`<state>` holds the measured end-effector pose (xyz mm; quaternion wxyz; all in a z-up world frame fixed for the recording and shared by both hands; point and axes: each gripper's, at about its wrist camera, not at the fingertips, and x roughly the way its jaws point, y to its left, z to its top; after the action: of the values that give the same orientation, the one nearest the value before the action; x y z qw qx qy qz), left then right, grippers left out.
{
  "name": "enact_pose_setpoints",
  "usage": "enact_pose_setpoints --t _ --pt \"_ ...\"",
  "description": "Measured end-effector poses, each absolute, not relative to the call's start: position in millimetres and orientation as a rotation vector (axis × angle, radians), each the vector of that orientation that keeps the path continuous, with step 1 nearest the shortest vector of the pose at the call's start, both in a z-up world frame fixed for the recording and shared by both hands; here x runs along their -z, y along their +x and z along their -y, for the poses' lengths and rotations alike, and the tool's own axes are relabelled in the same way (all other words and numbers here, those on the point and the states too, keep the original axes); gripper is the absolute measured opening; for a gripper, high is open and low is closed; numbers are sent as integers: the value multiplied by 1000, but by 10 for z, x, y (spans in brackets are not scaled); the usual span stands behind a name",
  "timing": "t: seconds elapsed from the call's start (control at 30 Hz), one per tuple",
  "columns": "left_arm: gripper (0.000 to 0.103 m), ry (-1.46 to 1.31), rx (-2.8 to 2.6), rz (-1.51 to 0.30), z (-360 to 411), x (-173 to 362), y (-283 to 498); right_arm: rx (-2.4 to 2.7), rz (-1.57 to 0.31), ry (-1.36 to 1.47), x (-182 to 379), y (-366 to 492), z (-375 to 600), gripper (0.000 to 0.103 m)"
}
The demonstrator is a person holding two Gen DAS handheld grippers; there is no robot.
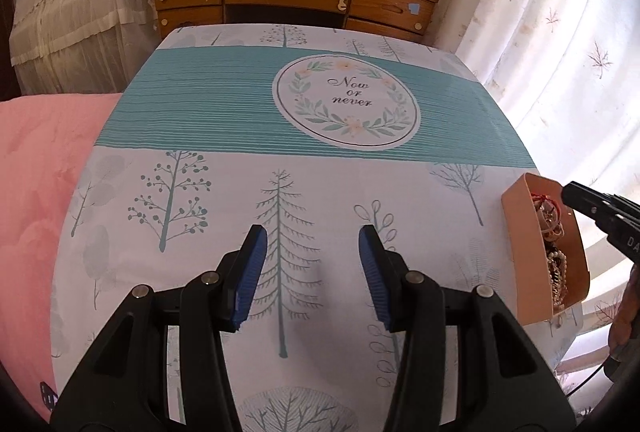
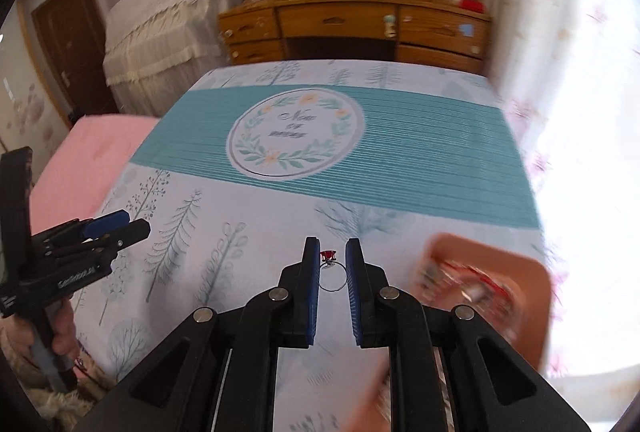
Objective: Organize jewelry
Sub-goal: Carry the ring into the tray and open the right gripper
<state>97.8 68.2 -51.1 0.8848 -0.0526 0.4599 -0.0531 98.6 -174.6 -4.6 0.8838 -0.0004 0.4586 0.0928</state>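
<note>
A peach cardboard tray [image 1: 520, 232] full of tangled chains and bracelets [image 1: 554, 252] sits at the bed's right edge; it shows blurred in the right wrist view [image 2: 532, 296]. My right gripper [image 2: 333, 252] is shut on a thin silver ring with a red stone [image 2: 329, 257], held above the bedspread left of the tray. Its tip shows over the tray in the left wrist view [image 1: 576, 194]. My left gripper [image 1: 312, 244] is open and empty above the tree-print bedspread [image 1: 200, 272]; it also shows in the right wrist view [image 2: 120, 224].
The bedspread has a teal band with a round "Now or never" emblem [image 1: 346, 104]. A pink blanket [image 1: 36, 192] lies to the left. A wooden desk [image 1: 288, 0] stands beyond the bed. White curtains [image 1: 560, 52] hang on the right.
</note>
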Motion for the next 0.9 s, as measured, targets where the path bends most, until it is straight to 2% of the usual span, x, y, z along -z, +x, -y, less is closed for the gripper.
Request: enact_pose_setpoints --t 0.2,0.23,0.3,0.47,0.7,0.9 --pt "46 -34 209 -927 -216 266 963 -57 -931 92 -225 459 2434 13" --pt "49 -22 224 -920 -136 217 968 -45 -927 104 -250 398 2514 13" --pt "67 -13 252 -897 18 101 964 -23 -918 126 -292 280 2658 13" --pt "80 42 320 -844 451 -150 947 22 -927 180 -281 78 2899 13" --pt "82 132 395 -826 1003 -277 804 74 -960 289 -97 81 3185 13" --pt "83 148 392 -823 1055 -307 584 114 -928 288 -85 125 3261 15"
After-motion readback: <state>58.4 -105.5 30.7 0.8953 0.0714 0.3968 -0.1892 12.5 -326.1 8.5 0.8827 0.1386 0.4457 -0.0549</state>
